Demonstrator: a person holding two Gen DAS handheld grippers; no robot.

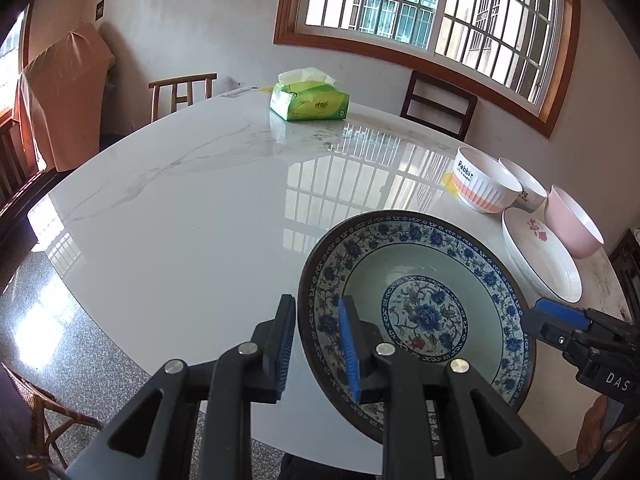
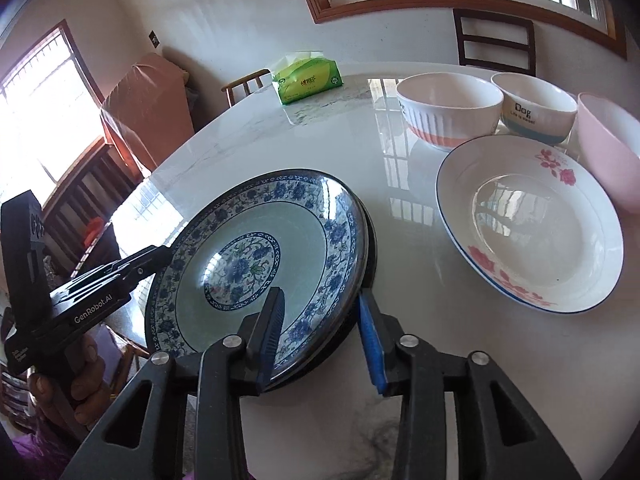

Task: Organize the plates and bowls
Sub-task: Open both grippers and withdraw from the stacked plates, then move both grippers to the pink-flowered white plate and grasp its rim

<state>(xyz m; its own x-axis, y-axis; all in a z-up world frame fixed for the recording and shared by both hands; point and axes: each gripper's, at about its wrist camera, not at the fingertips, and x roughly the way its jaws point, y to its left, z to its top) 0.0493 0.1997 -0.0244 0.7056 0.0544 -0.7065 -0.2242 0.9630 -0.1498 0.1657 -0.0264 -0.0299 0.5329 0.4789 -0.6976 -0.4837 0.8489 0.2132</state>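
Your left hand-held gripper pinches the rim of the blue floral plate, tilted off the counter, while your right hand-held gripper straddles the opposite rim, parted (not pressing). Next, probably carry it onto the pink-flowered plate, keeping it level.

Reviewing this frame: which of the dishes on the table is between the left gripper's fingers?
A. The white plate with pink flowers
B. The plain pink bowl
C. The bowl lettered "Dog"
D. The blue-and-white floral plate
D. In the left wrist view, the left gripper has its fingers on either side of the rim of the blue-and-white floral plate, whose near edge is tilted up off the table.
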